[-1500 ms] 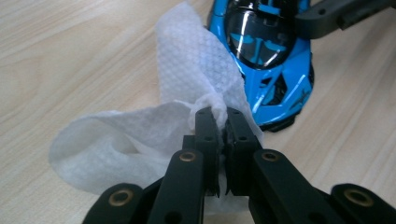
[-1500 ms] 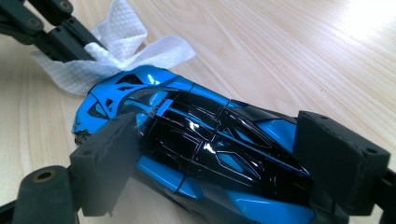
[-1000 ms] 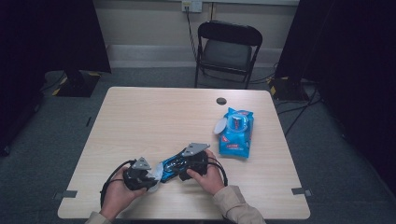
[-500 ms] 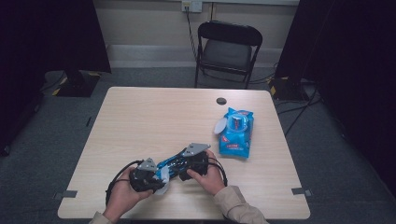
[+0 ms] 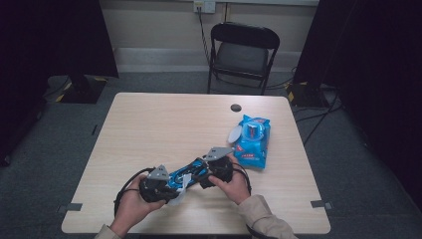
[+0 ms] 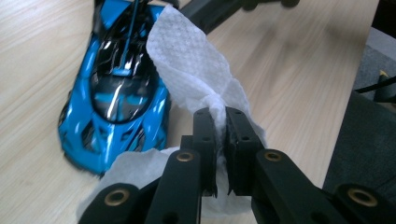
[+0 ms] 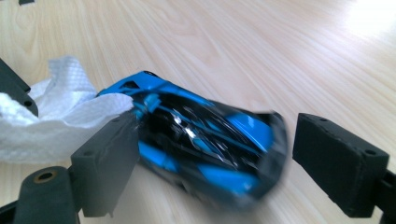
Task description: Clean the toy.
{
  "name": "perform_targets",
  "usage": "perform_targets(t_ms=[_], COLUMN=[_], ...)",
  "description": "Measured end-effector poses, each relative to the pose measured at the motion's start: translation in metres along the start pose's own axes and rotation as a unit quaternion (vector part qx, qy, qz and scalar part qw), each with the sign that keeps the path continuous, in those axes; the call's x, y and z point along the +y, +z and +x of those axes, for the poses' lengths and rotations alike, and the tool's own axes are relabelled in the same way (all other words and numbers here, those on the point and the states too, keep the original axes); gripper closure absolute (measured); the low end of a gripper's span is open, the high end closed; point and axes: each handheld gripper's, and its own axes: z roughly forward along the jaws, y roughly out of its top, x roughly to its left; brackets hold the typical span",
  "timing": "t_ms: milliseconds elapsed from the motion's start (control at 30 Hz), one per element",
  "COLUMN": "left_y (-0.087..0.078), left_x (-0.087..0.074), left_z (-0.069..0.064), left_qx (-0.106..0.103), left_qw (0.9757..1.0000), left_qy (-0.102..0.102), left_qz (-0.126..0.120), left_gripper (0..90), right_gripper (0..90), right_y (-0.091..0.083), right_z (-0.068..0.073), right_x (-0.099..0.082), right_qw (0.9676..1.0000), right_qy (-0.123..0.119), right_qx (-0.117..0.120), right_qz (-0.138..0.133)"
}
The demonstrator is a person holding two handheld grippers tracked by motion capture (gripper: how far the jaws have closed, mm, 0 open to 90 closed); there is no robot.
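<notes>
Pinching a crumpled white wipe (image 6: 196, 74), the left gripper (image 6: 220, 122) has its jaws pressed together on the bunched middle of the sheet, which fans out above and below them. Just beside that wipe lies a glossy blue and black toy car (image 6: 116, 88), resting on the pale wooden worktop (image 5: 164, 124) near the person's edge. The right gripper (image 7: 210, 154) reaches over the car from its other end; its jaws stand spread, one on each side of the car's body, the left-hand jaw close against the car and the wipe, the other clear of it with worktop showing between. From the high view the two grippers meet at the car (image 5: 186, 172), the left hand (image 5: 130, 209) and right hand (image 5: 234, 184) behind them. Farther right on the worktop lies a blue pack of wipes (image 5: 252, 141) with its lid flipped up.
</notes>
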Motion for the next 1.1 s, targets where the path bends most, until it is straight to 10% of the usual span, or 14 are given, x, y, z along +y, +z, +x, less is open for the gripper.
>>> perform_targets(t_ms=[667, 1100], left_y=[0.066, 0.121], left_x=[0.048, 0.085], left_z=[-0.018, -0.028], left_qx=[-0.011, -0.019], left_qw=[0.9989, 0.9965], left_qy=[0.046, 0.081], left_qz=[-0.006, 0.000], left_gripper=[83.9, 82.6], right_gripper=[14.1, 14.3], right_y=[-0.090, -0.120], right_z=[-0.042, -0.042], right_x=[-0.062, -0.090], right_qw=[0.9978, 0.9964], right_qy=[0.061, 0.079], right_qx=[-0.022, -0.033], right_qz=[0.008, 0.002])
